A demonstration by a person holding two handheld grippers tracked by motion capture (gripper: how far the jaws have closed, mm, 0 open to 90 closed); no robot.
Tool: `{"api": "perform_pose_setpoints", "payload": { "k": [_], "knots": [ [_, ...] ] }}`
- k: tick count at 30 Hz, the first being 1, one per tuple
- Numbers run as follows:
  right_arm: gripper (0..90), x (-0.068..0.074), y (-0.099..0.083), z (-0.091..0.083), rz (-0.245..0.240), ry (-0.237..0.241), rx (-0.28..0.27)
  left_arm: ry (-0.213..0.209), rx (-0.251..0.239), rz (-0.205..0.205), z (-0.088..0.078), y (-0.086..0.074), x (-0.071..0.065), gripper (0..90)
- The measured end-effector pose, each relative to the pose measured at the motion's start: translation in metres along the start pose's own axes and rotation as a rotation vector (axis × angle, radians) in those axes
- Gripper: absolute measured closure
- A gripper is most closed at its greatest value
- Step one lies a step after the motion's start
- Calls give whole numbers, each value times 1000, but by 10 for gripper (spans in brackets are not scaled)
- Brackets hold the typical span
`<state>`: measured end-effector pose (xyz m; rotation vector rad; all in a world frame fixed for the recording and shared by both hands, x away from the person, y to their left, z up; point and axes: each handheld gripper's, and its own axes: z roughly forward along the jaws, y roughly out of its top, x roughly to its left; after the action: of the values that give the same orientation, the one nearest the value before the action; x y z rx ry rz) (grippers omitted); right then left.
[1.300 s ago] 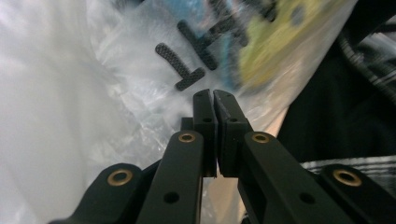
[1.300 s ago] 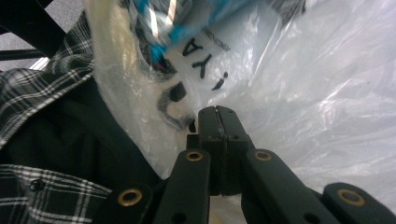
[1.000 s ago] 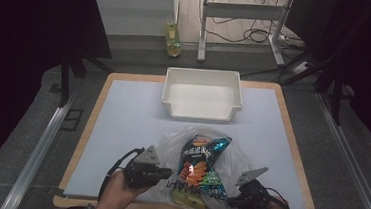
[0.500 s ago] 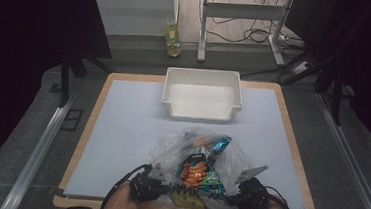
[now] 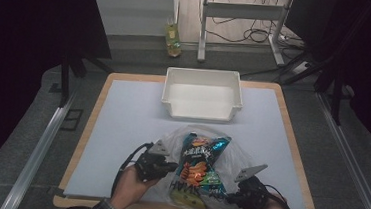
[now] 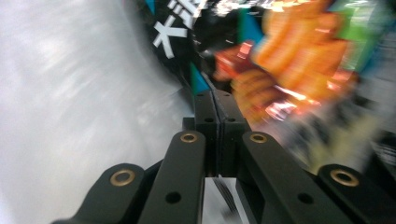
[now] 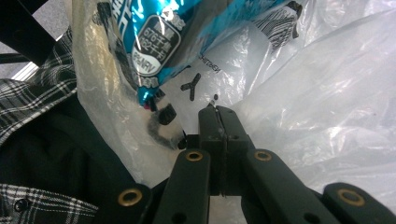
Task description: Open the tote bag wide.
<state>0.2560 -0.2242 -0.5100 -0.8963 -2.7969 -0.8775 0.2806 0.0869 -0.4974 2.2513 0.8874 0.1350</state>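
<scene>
A clear plastic bag [image 5: 232, 156] lies near the table's front edge with a blue and orange chips bag [image 5: 199, 161] inside it. My left gripper [image 5: 172, 166] is at the bag's left side. In the left gripper view its jaws [image 6: 215, 95] are shut, with thin film [image 6: 70, 93] caught at them and the chips bag [image 6: 289, 51] just beyond, blurred. My right gripper [image 5: 231, 197] is at the bag's lower right. Its jaws [image 7: 217, 109] are shut on a fold of the clear plastic [image 7: 327, 93], below the chips bag [image 7: 154, 42].
A white bin [image 5: 200, 113] stands past the bag at the middle back of the pale mat [image 5: 121, 124]. A yellow bottle [image 5: 172, 38] stands on the floor beyond the table. A person's plaid shirt [image 7: 28, 102] is close behind the bag.
My left gripper dipped toward the front edge, then came back up to the bag's left side. The chips bag sank and rose with it. The right gripper stayed put.
</scene>
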Motion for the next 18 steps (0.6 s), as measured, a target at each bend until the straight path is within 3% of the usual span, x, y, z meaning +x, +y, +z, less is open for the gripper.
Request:
{"api": "perform_pose_setpoints", "payload": {
  "k": [1,2,5,7,10,12,18],
  "knots": [
    [893,-1,-1,0,5,-1,3,30,47,18,12,1,-1,893],
    [894,-1,-2,1,4,-1,3,34,69,32,16,0,-1,893],
    [893,-2,-3,0,12,-1,-1,20,102,63,17,-6,-4,894],
    [894,-2,-4,0,15,-3,-3,5,136,111,15,-23,-11,894],
    [894,-3,-4,0,26,-3,-2,-9,118,134,8,-34,-16,894],
    [894,-3,-4,0,29,-6,-1,4,111,153,3,-43,-21,894],
    [895,-8,-10,-7,59,-55,-5,17,82,173,-15,-70,-27,894]
  ]
}}
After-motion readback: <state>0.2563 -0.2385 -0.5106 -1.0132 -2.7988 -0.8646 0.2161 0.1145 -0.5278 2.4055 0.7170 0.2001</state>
